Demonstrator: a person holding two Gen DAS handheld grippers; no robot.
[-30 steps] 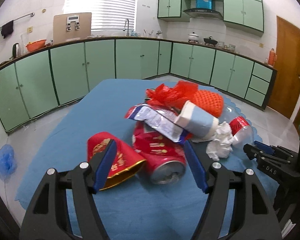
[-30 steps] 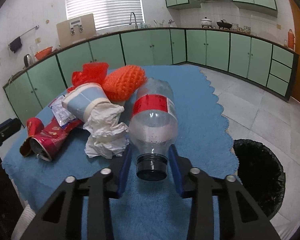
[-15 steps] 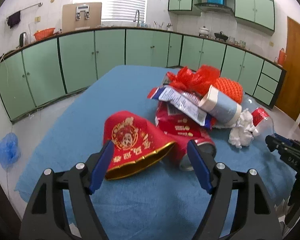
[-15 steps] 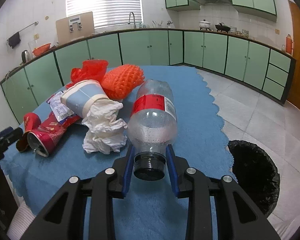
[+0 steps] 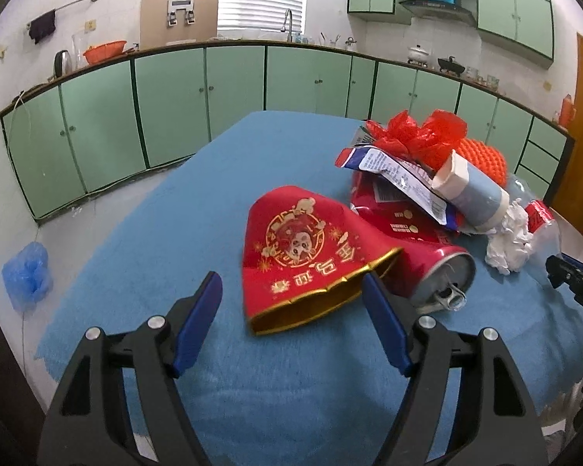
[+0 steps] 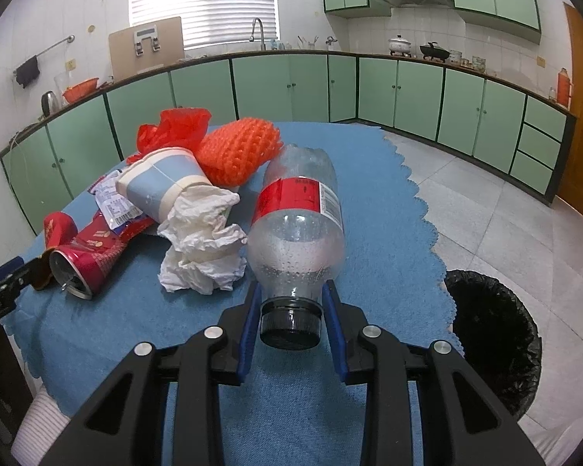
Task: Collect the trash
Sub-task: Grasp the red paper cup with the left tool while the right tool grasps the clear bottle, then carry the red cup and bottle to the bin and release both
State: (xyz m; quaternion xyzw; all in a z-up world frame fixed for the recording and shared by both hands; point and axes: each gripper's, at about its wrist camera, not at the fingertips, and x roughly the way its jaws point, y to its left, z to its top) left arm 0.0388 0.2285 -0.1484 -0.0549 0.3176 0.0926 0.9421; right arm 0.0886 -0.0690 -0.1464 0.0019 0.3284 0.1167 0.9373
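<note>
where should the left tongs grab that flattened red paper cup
Grip the red paper cup across its gold-rimmed mouth, coming straight from the near side. It lies squashed on the cloth, mouth facing the open left tongs, clear of the soda can.

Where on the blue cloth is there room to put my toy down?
Bare blue cloth lies left of the red paper cup, toward the cabinets. More lies right of the plastic bottle, toward the scalloped edge. It is crowded in between: soda can, crumpled tissue, blue paper cup and orange net sit packed together.

Two close wrist views across the blue tablecloth toward green cabinets, sharing the trash pile.
</note>
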